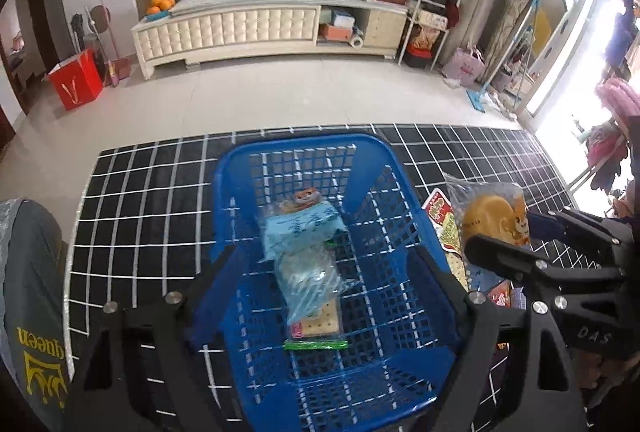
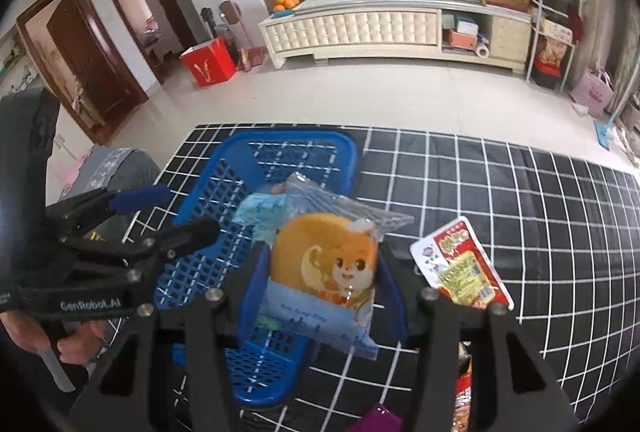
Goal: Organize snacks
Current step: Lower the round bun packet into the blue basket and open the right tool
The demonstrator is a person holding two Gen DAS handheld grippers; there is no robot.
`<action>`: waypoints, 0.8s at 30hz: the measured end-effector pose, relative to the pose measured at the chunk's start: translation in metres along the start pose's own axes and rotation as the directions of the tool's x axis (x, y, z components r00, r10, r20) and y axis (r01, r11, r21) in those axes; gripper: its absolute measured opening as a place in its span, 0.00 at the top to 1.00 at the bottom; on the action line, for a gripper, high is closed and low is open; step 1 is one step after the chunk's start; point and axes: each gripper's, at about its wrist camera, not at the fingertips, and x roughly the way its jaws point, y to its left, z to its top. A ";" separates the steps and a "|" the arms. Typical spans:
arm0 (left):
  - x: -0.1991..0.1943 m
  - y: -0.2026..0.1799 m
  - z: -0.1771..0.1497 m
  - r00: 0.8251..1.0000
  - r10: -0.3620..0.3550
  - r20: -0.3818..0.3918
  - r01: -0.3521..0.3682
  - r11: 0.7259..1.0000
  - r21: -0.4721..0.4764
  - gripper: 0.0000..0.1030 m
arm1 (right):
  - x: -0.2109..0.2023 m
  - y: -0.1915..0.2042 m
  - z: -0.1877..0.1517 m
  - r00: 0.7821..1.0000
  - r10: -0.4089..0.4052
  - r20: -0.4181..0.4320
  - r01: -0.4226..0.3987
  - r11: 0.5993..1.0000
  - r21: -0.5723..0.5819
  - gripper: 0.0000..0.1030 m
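A blue plastic basket (image 1: 304,148) (image 2: 288,142) stands on the black grid-patterned tablecloth (image 1: 152,208). It holds a light blue pack (image 1: 300,232), a clear bag (image 1: 312,280) and a cracker pack (image 1: 320,324). My left gripper (image 1: 320,264) (image 2: 184,212) hovers open over the basket with nothing between its blue pads. My right gripper (image 2: 322,264) (image 1: 506,232) is shut on a bread pack (image 2: 324,264) (image 1: 492,212) printed with an orange cartoon animal. It holds the pack up just right of the basket's near end.
A red-and-white snack pack (image 2: 460,264) (image 1: 440,216) lies on the cloth right of the basket. More packs sit near the front edge, one red (image 2: 464,404) and one purple (image 2: 376,420). A grey bag (image 1: 32,312) stands at the left. A hand (image 2: 76,344) grips the left tool.
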 end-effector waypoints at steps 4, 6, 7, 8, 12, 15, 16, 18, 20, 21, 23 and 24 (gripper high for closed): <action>-0.017 0.015 -0.006 0.998 0.037 0.043 -0.037 0.999 -0.004 0.20 | 0.002 0.018 0.008 1.000 -0.003 -0.009 0.003 0.999 -0.040 0.45; -0.023 0.026 -0.007 0.997 0.052 0.052 -0.052 0.999 -0.014 0.20 | 0.005 0.024 0.013 1.000 -0.015 -0.015 0.014 0.998 -0.060 0.45; -0.025 0.031 -0.007 0.996 0.065 0.055 -0.065 0.998 -0.016 0.19 | 0.006 0.028 0.015 1.000 -0.023 -0.019 0.022 0.997 -0.070 0.45; -0.026 0.034 -0.007 0.994 0.087 0.058 -0.086 0.996 -0.014 0.14 | 0.008 0.030 0.017 0.999 -0.030 -0.021 0.028 0.996 -0.082 0.45; -0.025 0.045 -0.008 0.993 0.099 0.058 -0.099 0.995 -0.009 0.04 | 0.020 0.040 0.026 0.997 -0.070 -0.038 0.065 0.991 -0.120 0.45; -0.018 0.050 -0.007 0.995 0.086 0.058 -0.085 0.996 -0.021 0.00 | 0.033 0.041 0.032 0.994 -0.094 -0.059 0.085 0.987 -0.138 0.44; -0.015 0.052 -0.006 0.994 0.091 0.059 -0.090 0.996 -0.023 0.00 | 0.039 0.040 0.034 0.992 -0.106 -0.069 0.095 0.985 -0.146 0.44; -0.010 0.054 -0.007 0.994 0.097 0.060 -0.095 0.995 -0.028 0.00 | 0.049 0.037 0.036 0.988 -0.131 -0.086 0.117 0.981 -0.152 0.44; -0.006 0.055 -0.008 0.994 0.097 0.057 -0.096 0.995 -0.027 0.00 | 0.058 0.036 0.039 0.984 -0.145 -0.099 0.128 0.979 -0.160 0.44; -0.002 0.055 -0.009 0.993 0.100 0.055 -0.098 0.995 -0.025 0.00 | 0.063 0.035 0.041 0.983 -0.153 -0.104 0.134 0.976 -0.171 0.44; 0.002 0.054 -0.010 0.993 0.105 0.050 -0.104 0.994 -0.023 0.00 | 0.070 0.036 0.043 0.979 -0.174 -0.104 0.153 0.970 -0.189 0.44; 0.004 0.054 -0.010 0.993 0.112 0.046 -0.111 0.994 -0.023 0.00 | 0.076 0.036 0.043 0.972 -0.205 -0.118 0.178 0.963 -0.202 0.44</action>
